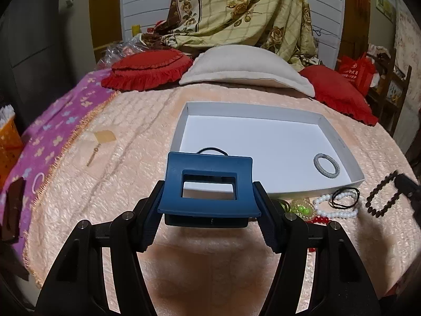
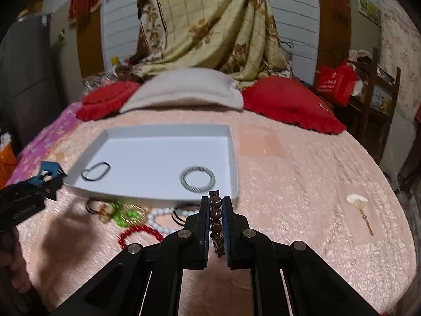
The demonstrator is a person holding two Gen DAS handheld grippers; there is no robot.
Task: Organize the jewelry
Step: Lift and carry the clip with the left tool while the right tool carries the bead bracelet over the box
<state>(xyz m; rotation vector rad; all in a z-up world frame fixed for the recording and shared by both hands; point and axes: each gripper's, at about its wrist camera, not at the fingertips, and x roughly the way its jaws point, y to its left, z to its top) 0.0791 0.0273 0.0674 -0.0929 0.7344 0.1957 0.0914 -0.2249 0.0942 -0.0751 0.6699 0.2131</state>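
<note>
In the tray (image 2: 231,158) lie a black band (image 2: 95,171) and grey ring (image 2: 197,179); the left gripper (image 1: 209,205) clamps a blue clip (image 1: 208,184), the right gripper (image 2: 216,218) pinches a brown bracelet (image 2: 216,226); several beads (image 2: 158,220) wait outside, so I'd say under halfway.

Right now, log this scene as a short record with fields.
left tool: clamped on blue hair claw clip
right tool: shut on brown bead bracelet
white tray: holds black hair tie and grey braided ring
loose on bedspread: white bead bracelet, red bead bracelet
</note>
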